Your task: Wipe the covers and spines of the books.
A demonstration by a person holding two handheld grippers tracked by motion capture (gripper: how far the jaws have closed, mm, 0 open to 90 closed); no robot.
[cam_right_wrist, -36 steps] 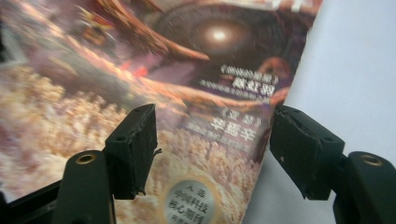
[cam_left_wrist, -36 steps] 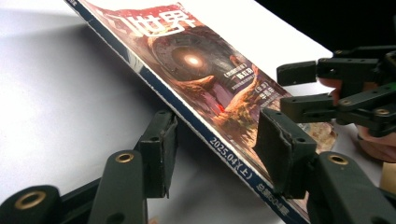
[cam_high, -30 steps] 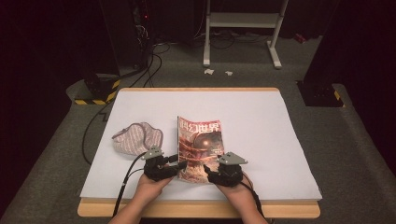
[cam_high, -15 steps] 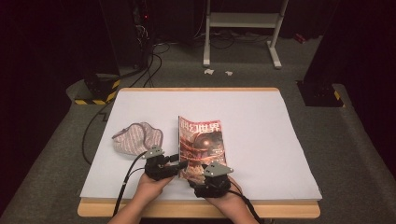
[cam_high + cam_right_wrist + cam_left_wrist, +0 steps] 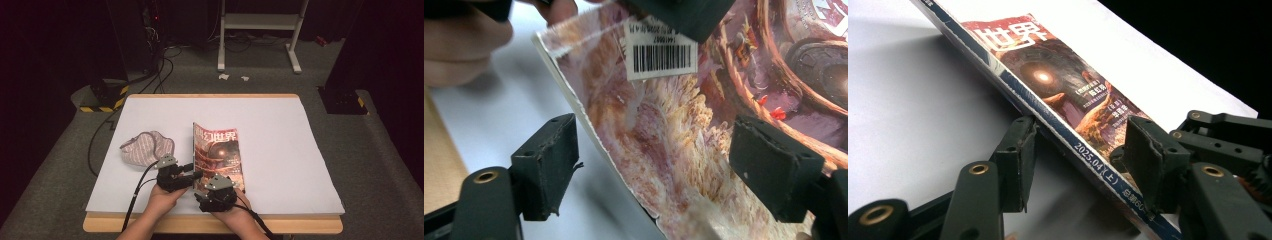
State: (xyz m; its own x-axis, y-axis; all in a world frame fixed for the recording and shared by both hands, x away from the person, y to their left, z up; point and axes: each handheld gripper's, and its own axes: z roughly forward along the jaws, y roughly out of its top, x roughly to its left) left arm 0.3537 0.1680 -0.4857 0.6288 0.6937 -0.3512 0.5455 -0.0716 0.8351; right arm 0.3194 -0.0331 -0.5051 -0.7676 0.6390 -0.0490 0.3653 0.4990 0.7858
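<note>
White surface (image 5: 280,150): glossy magazine (image 5: 220,150), near edge lifted, beside a striped cloth pouch (image 5: 146,148). Left gripper (image 5: 192,175) clamps its spine; right gripper (image 5: 216,186) just opened, jaws astride the cover.

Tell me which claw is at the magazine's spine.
The left claw: its jaws straddle the magazine's blue spine. The right claw, jaws just opening, flanks the barcode corner.

The magazine (image 5: 218,154) lies on the table (image 5: 280,150) near its front edge, the pouch (image 5: 146,148) just left of it, 2 grippers at its near end.
</note>
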